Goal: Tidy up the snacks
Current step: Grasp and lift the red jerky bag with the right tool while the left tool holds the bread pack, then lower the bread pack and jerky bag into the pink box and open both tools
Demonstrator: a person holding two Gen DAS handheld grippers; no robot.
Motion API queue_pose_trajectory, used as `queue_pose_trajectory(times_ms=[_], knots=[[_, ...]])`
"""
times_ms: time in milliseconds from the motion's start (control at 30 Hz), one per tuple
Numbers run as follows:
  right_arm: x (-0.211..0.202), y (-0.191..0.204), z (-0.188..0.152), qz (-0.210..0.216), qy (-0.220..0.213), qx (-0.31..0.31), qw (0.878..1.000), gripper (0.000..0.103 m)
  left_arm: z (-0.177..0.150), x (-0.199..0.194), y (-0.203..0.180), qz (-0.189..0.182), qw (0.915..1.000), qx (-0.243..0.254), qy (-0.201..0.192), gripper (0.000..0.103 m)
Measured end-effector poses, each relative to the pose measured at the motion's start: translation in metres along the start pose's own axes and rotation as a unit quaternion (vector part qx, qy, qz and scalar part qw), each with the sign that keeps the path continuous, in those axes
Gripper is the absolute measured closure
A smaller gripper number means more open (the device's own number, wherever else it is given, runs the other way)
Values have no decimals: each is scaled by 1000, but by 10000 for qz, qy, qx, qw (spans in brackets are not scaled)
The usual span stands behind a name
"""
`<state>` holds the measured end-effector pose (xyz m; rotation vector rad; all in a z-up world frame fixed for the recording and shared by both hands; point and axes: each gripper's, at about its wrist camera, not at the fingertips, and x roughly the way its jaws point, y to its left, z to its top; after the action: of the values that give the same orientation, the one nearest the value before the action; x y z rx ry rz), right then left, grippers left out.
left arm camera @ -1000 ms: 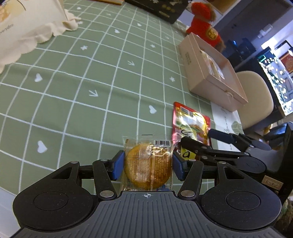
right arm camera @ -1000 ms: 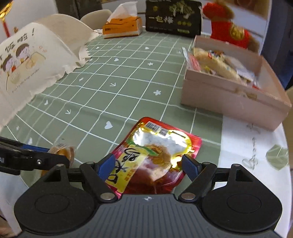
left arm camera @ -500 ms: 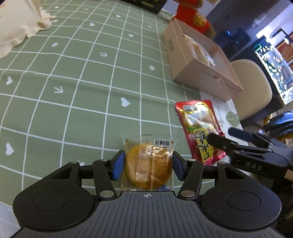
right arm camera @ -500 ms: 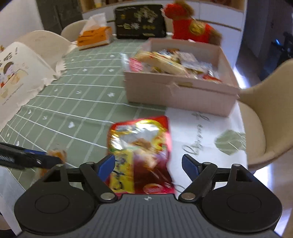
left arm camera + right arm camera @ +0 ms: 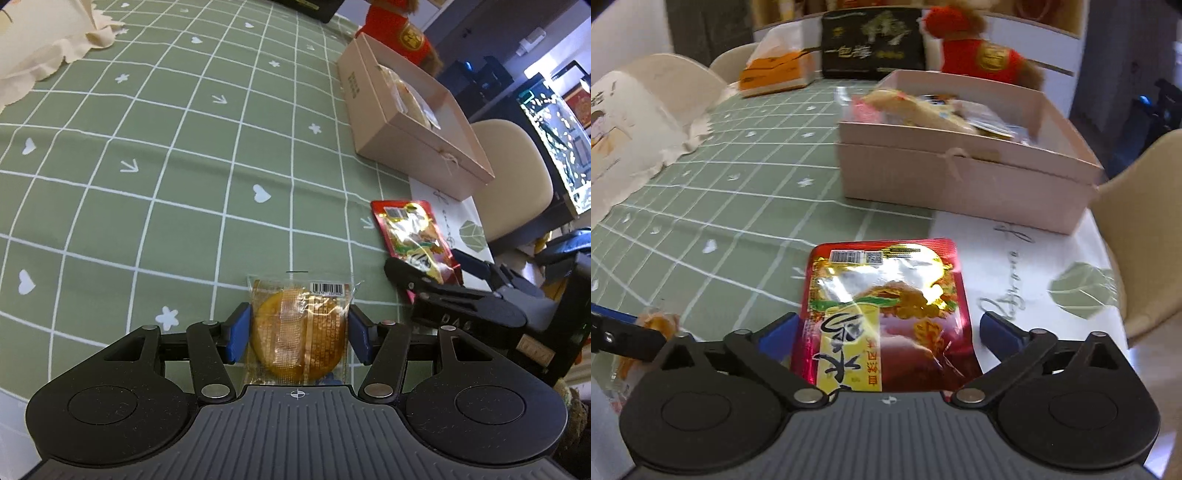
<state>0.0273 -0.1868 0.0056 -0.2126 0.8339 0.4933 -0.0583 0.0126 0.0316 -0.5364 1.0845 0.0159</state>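
Both tongs work near the surface's (image 5: pixel 155 122) front edge. Snacks already fill the box (image 5: pixel 964 184) at the right edge. Right tongs (image 5: pixel 886 332), just opened wide, straddle the loose red pouch (image 5: pixel 886 317); left tongs (image 5: pixel 297 328) clamp the wrapped cake (image 5: pixel 297 332). Both remain unboxed.

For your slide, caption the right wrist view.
Right gripper, jaws just opened, straddles a red snack pouch before the pink snack box.

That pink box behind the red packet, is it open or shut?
Open. The box has no lid on top, and wrapped snacks show above its rim.
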Motion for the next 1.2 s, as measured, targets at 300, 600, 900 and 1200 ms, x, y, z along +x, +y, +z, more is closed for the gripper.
queue_pose_trajectory(times_ms=[300,600,900,1200], knots=[[0,0,4,229,201,-269,9992,1,0,4,-9,-12,9999,120,81,43],[-24,-9,10,381,460,-473,9971,31,0,7,-16,45,9998,102,136,43],[-66,-43,19,333,147,-155,9992,33,-1,17,-52,-83,9984,506,243,43],[-107,-69,24,9,-353,-57,9994,33,25,1,-94,-429,9954,780,-341,43]])
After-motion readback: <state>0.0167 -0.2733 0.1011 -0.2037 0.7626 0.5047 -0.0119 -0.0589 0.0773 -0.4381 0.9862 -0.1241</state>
